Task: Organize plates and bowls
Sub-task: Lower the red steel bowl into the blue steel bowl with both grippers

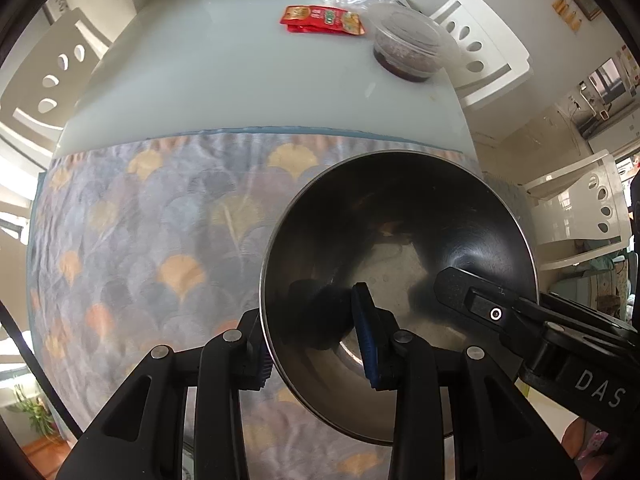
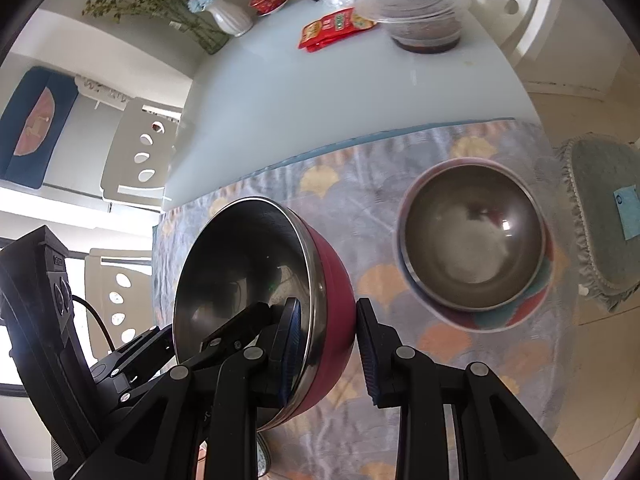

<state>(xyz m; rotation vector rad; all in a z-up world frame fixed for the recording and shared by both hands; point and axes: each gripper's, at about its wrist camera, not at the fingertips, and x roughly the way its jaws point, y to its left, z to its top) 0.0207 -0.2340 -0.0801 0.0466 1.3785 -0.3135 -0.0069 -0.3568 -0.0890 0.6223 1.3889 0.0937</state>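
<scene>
While both grippers' fingers grip the red bowl (image 2: 276, 280), patterned cloth (image 1: 140, 220) covers the white table (image 1: 240, 80)

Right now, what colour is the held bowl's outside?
Red, best seen in the right wrist view.

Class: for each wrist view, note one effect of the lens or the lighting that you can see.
Left wrist view: the table edge bows under fisheye distortion, and the held bowl mirrors the fingers darkly. Right wrist view: a bright glint inside the resting bowl; dark lens corners.
</scene>
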